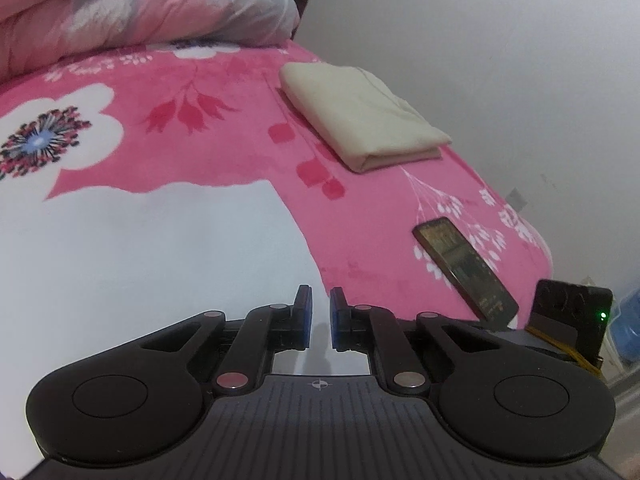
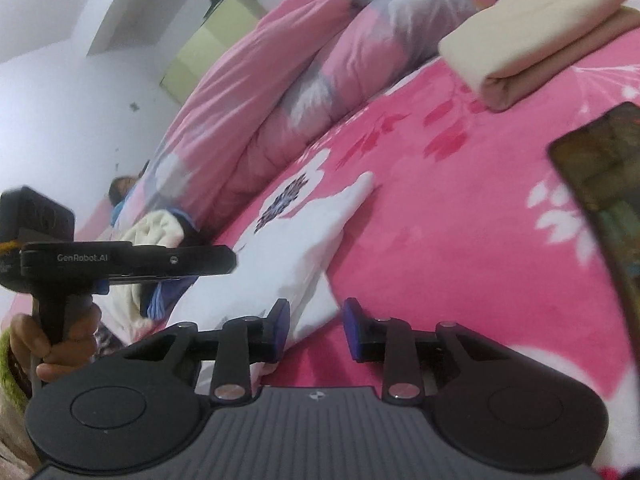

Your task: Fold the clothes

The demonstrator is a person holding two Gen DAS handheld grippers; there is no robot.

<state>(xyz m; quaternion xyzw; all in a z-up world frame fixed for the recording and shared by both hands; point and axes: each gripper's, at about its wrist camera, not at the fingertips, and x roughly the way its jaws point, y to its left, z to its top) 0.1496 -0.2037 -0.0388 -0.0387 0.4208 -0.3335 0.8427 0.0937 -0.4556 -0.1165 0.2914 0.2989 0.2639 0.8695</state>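
Note:
A white garment [image 1: 160, 248] lies spread flat on the pink flowered bedspread [image 1: 224, 92]. My left gripper [image 1: 320, 318] hovers low over its near right part, jaws a narrow gap apart, holding nothing. In the right wrist view the same white garment [image 2: 296, 240] runs away from me, and one corner of it lies between the fingers of my right gripper [image 2: 316, 330], which is open. The left gripper [image 2: 128, 262] shows side-on at the left, held by a hand. A folded cream garment [image 1: 360, 112] lies further back; it also shows in the right wrist view [image 2: 536, 36].
A dark phone [image 1: 464, 268] lies on the bedspread near the right edge, also in the right wrist view [image 2: 604, 184]. A rolled pink and grey quilt [image 1: 140, 4] fills the bed's far side. More clothes [image 2: 160, 232] are heaped beyond the white garment. A white wall [image 1: 500, 60] borders the bed.

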